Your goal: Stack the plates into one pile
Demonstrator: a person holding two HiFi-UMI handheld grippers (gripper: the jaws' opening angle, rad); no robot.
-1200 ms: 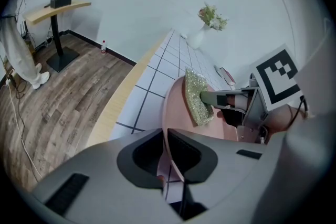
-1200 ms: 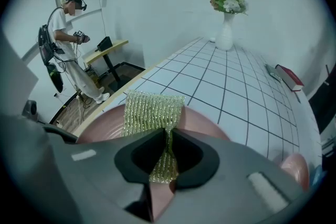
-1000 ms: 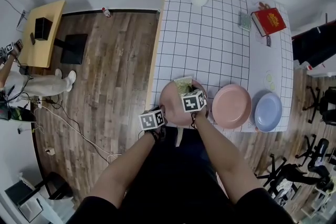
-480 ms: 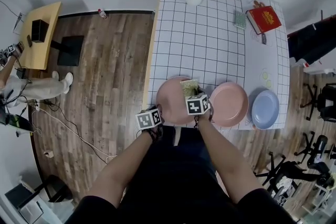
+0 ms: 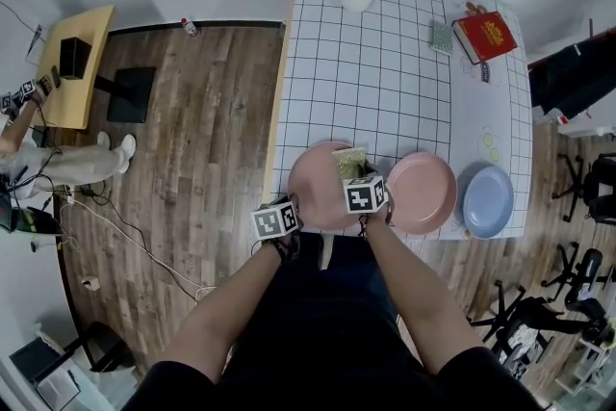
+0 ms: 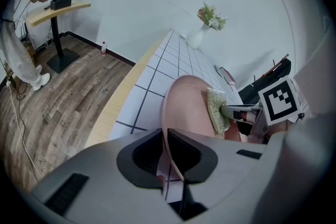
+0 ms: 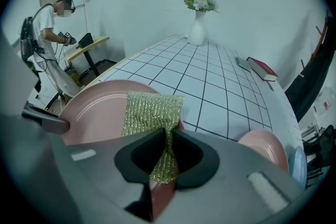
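Rim of the pink plate [image 5: 313, 190], lower centre of the head view at the desk [image 5: 366, 72] edge, is clenched by the left tool [image 6: 165, 132]. A gold mesh cloth [image 7: 152, 110] is gripped by the right tool [image 7: 168, 131] on the plate's face. Judged advisable: the plate is held steady and the cloth kept flat.

No legible text, number or brand in any view. Red book [image 5: 494, 36], at 1 o'clock on the table [image 5: 385, 63]: gold print on the cover, too small to read. Left cube [image 5: 276, 220], 7 o'clock from frame centre, and right cube [image 5: 365, 194], 4 o'clock: black-and-white square markers only, no letters or digits. Right cube also shows at 3 o'clock in the left gripper view; same result.
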